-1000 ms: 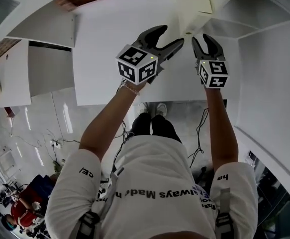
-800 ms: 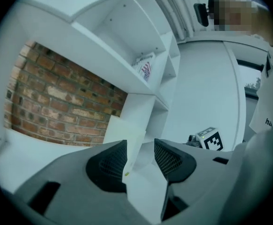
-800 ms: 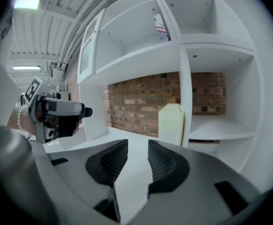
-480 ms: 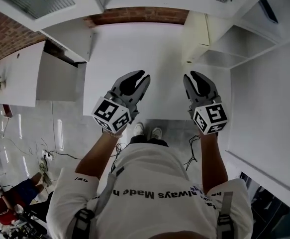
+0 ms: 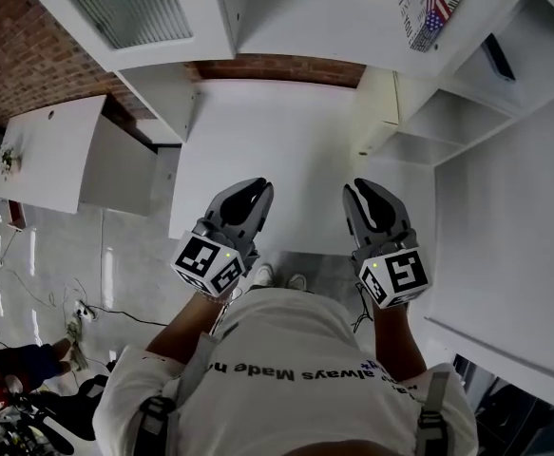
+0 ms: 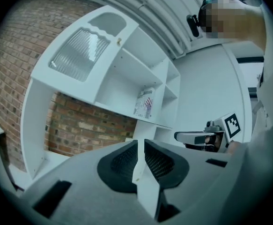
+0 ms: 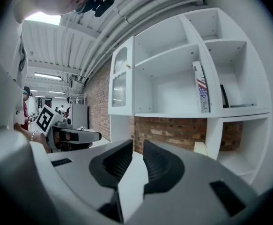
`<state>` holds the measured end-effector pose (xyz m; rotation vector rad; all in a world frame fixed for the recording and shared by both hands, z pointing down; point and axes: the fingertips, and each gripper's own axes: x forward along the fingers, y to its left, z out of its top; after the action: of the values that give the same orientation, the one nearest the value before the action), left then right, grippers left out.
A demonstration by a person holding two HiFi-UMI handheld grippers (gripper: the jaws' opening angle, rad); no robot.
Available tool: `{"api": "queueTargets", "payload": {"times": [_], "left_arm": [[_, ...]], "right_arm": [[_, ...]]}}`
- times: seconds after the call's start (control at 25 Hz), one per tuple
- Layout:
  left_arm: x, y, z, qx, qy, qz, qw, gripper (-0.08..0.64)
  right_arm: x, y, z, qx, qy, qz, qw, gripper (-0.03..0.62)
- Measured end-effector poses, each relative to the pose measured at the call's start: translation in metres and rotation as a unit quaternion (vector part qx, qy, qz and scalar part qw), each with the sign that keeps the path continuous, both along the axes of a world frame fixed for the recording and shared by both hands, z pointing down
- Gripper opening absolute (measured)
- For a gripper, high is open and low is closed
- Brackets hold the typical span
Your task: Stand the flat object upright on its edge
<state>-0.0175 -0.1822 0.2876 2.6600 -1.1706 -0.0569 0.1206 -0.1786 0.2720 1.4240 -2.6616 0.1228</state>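
1. The left gripper (image 5: 257,187) and the right gripper (image 5: 356,187) hung side by side, apart from each other, over the near edge of the white table (image 5: 267,131). The jaws of both had just been closing. They stood practically shut, with only a thin slit between the pads, and neither held anything.
2. Ahead of them the table top lay open up to the brick wall (image 5: 277,68).
3. At the left, a strip of floor (image 5: 162,207) separated this table from another white table (image 5: 48,150). At the right, a white panel (image 5: 505,226) stood near the right gripper and narrowed the room there.
4. Farthest, above the table, was the white shelf unit (image 7: 173,112). The flag-printed booklet (image 7: 202,93) stood upright on its edge in a middle compartment, against the right divider. A dark flat thing (image 7: 224,96) leaned in the next compartment. A ribbed glass door (image 7: 120,86) closed the left end.
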Motion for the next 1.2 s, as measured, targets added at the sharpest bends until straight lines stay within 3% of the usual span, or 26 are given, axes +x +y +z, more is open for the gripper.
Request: {"api": "queueTargets", "payload": {"times": [0.36,1.2], "left_arm": [[-0.011,0.029,-0.028,0.02,0.006,-0.005,0.9998,0.038],[-0.02,0.035,-0.049,0.039,0.015,-0.004,0.9991,0.037]], "right_arm": [[-0.028,0.031,-0.028,0.013,0.005,-0.026,1.0,0.062],[-0.034,0.041,-0.044,0.023,-0.006,-0.003,1.0,0.046]]}}
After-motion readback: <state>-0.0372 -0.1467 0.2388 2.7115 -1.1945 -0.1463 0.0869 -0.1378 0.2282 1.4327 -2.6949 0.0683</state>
